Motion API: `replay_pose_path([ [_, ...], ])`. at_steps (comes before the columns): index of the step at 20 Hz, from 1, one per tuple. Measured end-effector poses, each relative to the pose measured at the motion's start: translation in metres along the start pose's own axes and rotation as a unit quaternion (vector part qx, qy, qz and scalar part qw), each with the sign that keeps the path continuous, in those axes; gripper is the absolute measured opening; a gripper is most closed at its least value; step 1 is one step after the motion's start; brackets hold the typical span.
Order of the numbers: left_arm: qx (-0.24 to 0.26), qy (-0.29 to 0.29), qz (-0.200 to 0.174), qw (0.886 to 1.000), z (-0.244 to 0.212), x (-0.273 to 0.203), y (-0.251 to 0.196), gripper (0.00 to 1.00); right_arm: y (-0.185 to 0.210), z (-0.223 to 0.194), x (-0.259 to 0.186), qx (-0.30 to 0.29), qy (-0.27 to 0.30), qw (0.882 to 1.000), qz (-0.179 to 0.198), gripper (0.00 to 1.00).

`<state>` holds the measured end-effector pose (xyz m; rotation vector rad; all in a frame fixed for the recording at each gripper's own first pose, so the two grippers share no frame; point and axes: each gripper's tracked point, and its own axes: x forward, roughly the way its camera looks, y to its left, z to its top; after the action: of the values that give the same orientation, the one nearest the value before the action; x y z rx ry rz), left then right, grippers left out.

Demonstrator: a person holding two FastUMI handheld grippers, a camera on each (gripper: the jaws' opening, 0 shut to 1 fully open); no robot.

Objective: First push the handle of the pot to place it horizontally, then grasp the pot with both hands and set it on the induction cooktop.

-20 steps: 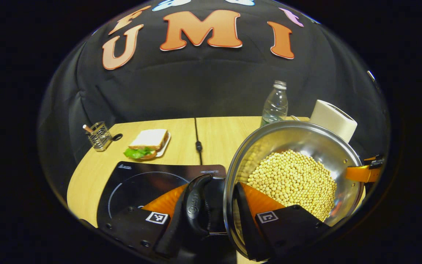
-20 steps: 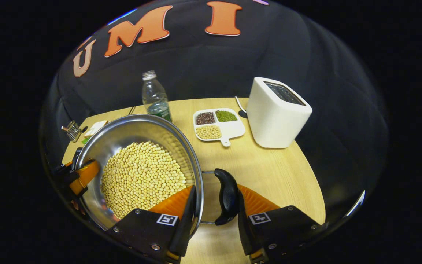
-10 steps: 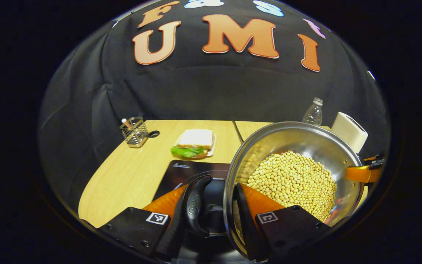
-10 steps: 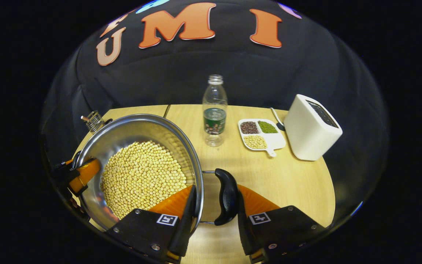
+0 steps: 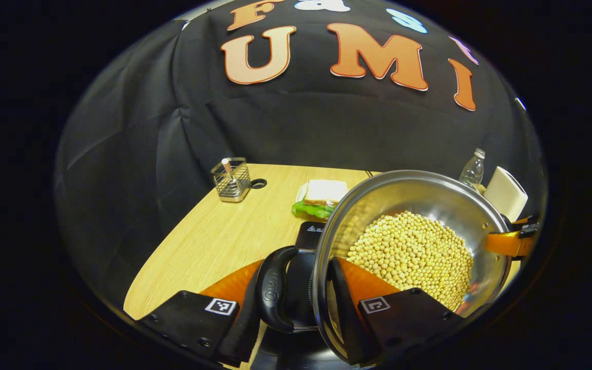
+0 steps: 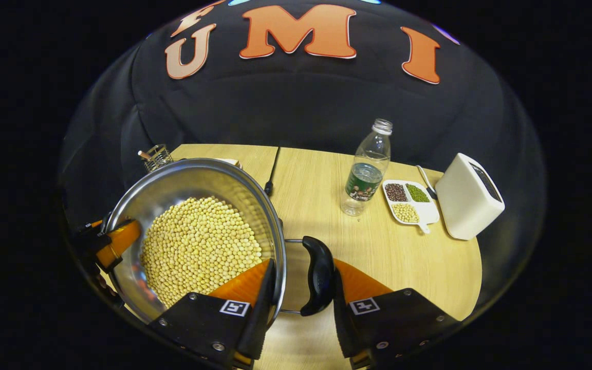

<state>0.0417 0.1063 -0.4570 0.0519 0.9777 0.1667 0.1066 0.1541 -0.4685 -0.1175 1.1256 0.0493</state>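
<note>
The wooden table (image 6: 327, 241) carries a bottle (image 6: 367, 169), bean tray (image 6: 408, 201) and white box (image 6: 468, 198) far right. A cooktop (image 5: 310, 235), sandwich (image 5: 321, 196) and wire holder (image 5: 230, 179) lie left.

- Left hand-held gripper (image 5: 293, 308): black finger mounts, each with a white square coded marker, small screws.
- Right hand-held gripper (image 6: 298, 308): same build; markers and screws on both mounts.

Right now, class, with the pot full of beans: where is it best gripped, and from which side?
Grip the pot by its two black side handles, one tongs from each side. Each handle stands off the wall on wire arms, leaving a gap for a finger. The load of beans calls for two opposite holds, as the left tongs and right tongs show.
</note>
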Motion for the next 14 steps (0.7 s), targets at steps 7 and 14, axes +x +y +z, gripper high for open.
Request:
replay_pose_path([
  [7,-0.002,0.003,0.012,1.0,-0.007,0.01,0.024,0.72,0.031,-0.001,0.012,-0.005,0.005,1.0,0.012,0.57],
  [14,-0.012,0.023,0.006,1.0,-0.02,0.021,0.025,0.73,0.036,-0.007,0.027,-0.006,0.016,1.0,0.002,0.57],
])
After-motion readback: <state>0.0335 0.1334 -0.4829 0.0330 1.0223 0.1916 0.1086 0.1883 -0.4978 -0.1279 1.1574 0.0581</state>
